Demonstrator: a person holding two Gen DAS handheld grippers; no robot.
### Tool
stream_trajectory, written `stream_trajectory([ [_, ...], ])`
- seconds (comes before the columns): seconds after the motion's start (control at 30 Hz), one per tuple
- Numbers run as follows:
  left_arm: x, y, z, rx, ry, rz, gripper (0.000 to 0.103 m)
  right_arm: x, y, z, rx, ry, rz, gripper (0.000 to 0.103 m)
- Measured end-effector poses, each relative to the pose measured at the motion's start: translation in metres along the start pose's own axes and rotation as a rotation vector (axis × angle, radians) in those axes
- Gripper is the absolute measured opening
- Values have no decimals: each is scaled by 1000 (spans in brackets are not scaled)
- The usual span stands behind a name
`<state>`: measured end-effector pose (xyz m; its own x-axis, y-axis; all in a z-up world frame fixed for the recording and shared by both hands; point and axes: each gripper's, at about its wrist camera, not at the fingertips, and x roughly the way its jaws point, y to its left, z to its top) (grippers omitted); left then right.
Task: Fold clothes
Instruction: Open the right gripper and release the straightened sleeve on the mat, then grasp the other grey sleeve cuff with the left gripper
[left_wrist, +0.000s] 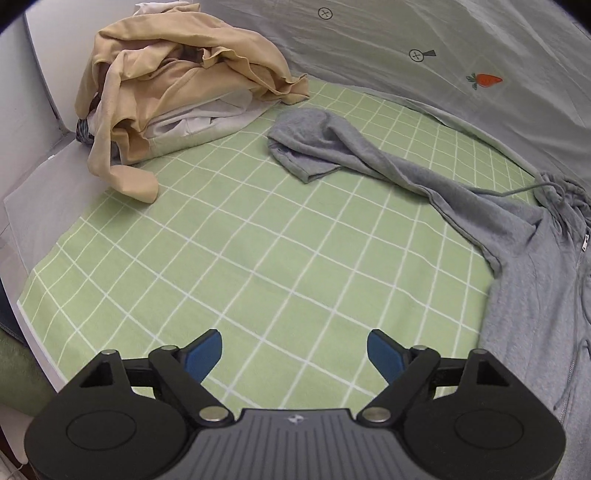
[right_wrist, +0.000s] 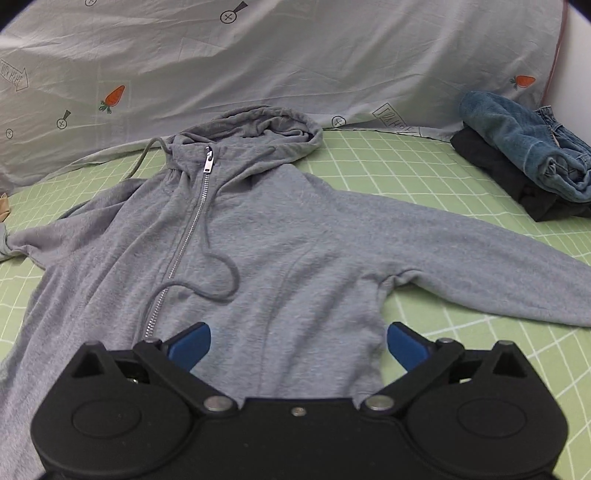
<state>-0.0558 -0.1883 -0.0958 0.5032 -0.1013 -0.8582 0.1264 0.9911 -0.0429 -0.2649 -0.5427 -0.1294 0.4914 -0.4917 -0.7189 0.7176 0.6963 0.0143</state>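
Note:
A grey zip hoodie (right_wrist: 280, 243) lies face up on the green checked sheet (right_wrist: 424, 173), hood toward the back, zipper closed, one sleeve stretched to the right. In the left wrist view the hoodie (left_wrist: 528, 266) is at the right, its other sleeve (left_wrist: 332, 147) running back and left with the cuff bunched. My left gripper (left_wrist: 294, 350) is open and empty over bare sheet (left_wrist: 240, 240), left of the hoodie. My right gripper (right_wrist: 298, 343) is open and empty just above the hoodie's lower body.
A heap of beige and white clothes (left_wrist: 173, 85) sits at the back left. Folded jeans on a dark garment (right_wrist: 524, 155) lie at the back right. A grey carrot-print cloth (right_wrist: 295, 55) rises behind the bed. The bed's left edge (left_wrist: 26, 306) drops off.

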Motion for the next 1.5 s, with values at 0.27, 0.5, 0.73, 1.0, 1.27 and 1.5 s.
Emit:
stream_trajectory([
  [0.27,72,25,92,-9,4,-58,55,29,41,6,62,9,-124,103],
  [0.5,120,18,137,-25,-21,-106,56,47,50,9,106,24,-203,103],
  [0.73,136,-1,146,92,-74,-76,26,52,58,10,93,-23,-240,103],
  [1.0,117,5,136,116,-112,56,9,52,50,0,149,-95,-198,103],
  [1.27,62,47,83,158,-76,146,9,52,48,-1,156,-99,-186,103],
  [1.5,35,68,43,155,6,40,14,52,48,-1,156,-100,-186,103],
])
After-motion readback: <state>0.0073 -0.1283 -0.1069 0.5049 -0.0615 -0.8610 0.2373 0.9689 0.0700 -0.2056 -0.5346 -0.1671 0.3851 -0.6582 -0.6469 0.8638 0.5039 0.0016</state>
